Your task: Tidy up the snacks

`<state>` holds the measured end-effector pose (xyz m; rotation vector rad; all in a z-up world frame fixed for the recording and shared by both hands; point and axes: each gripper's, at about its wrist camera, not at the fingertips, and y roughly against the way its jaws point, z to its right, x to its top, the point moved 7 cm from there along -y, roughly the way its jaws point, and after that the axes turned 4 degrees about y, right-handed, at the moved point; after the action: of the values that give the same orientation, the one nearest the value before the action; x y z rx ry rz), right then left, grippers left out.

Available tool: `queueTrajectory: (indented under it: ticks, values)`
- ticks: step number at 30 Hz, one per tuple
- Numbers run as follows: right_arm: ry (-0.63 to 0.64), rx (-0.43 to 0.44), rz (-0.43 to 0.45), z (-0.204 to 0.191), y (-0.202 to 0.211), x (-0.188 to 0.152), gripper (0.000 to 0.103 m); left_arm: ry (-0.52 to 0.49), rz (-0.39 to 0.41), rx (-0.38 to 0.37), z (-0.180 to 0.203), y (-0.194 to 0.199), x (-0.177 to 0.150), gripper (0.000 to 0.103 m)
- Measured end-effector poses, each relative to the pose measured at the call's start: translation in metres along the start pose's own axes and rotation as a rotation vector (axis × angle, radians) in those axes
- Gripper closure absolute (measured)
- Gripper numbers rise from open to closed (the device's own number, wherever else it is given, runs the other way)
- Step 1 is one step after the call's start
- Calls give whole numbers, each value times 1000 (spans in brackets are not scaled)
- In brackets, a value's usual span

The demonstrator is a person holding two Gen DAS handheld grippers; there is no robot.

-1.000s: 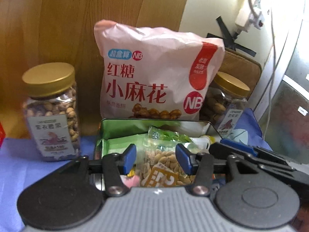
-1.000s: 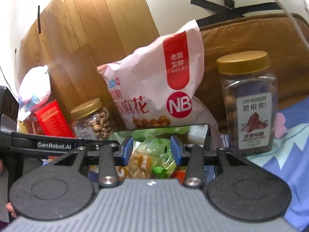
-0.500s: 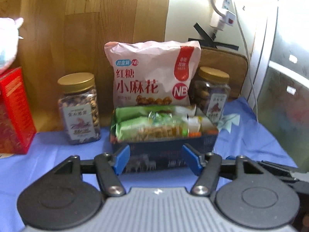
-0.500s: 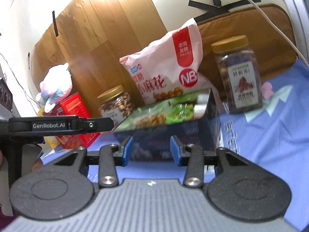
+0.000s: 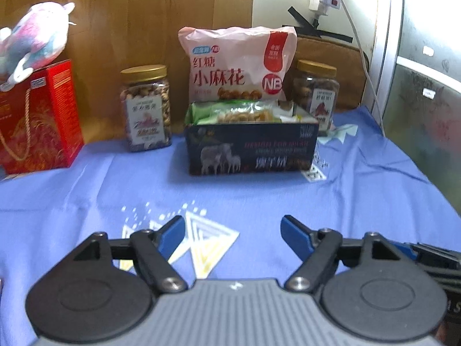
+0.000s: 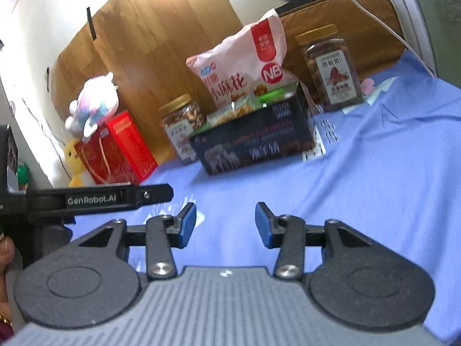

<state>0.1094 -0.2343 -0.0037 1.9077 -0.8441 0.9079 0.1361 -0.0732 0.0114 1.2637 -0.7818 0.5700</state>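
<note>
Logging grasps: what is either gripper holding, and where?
Nothing: the left gripper and right gripper are open, empty, above the blue cloth.

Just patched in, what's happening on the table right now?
A person holds two handheld grippers over a blue cloth. Both the left gripper and the right gripper have open jaws and hold nothing. At the back, a dark box is packed with snack packets. A pink snack bag stands behind it, with a gold-lidded nut jar on one side and another jar on the other. A red gift box with a plush toy on top sits farther left.
</note>
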Motion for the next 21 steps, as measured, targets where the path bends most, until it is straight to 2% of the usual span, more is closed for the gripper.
queueTrajectory:
  ticks: [1, 3, 11, 14, 21]
  values:
    - [6, 1, -7, -3, 3, -4, 55, -2, -1, 4, 0, 3, -4, 10]
    - [12, 5, -17, -8, 9, -11, 55, -4, 7, 16, -1, 10, -12, 1]
    - [-6, 22, -26, -19, 28, -25, 51, -10, 20, 59, -4, 35, -29, 0]
    - [-17, 22, -22, -22, 34, -28, 46, -14, 23, 76, -5, 41, -34, 0]
    - [-34, 28, -11, -27, 44, -30, 43, -21, 16, 112, -5, 48, -48, 0]
